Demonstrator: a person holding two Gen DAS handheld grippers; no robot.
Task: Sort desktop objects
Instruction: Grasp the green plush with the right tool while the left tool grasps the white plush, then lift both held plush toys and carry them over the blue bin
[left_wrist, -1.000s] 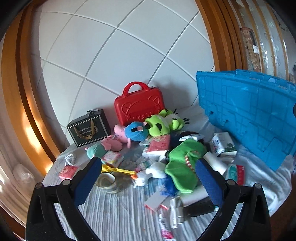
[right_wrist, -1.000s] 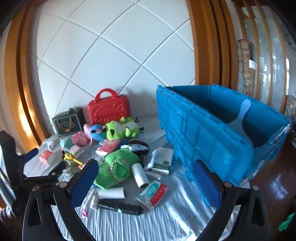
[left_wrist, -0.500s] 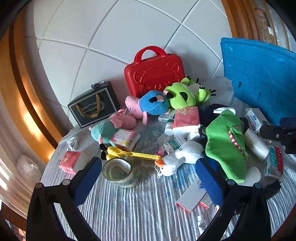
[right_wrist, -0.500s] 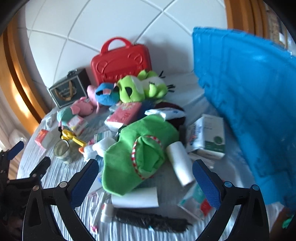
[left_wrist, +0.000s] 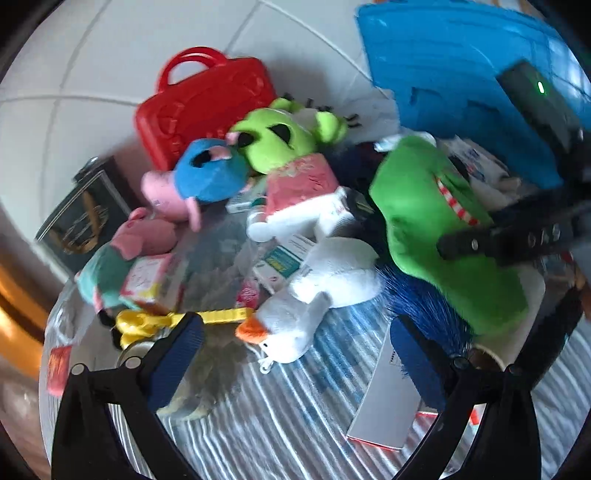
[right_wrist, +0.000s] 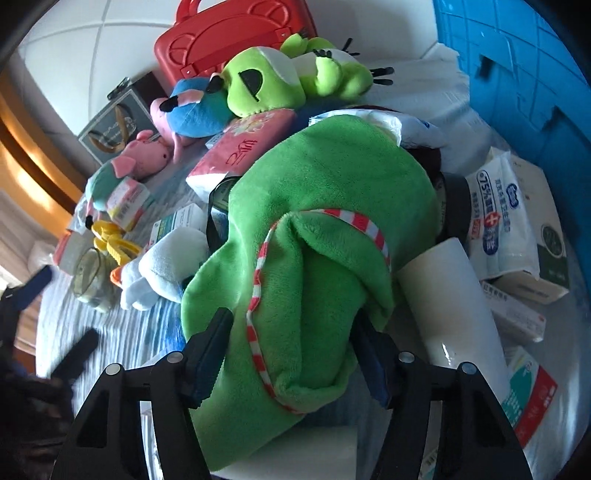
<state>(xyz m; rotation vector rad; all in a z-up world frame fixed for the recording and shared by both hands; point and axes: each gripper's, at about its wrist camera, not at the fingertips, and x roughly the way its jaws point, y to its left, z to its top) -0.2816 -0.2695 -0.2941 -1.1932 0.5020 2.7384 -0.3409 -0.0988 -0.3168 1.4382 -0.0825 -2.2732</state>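
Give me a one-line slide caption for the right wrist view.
Right gripper straddles a green plush toy amid cluttered toys and boxes, blue crate behind.

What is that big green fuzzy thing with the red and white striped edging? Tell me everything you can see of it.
The big green plush item with red and white striped trim looks like soft fleece, folded and rumpled, the trim looping round an opening. It lies on top of the pile, partly covering a white paper roll and overlapping a small white plush bird. The right gripper has a finger on each side of its near end, pressing into the fleece.
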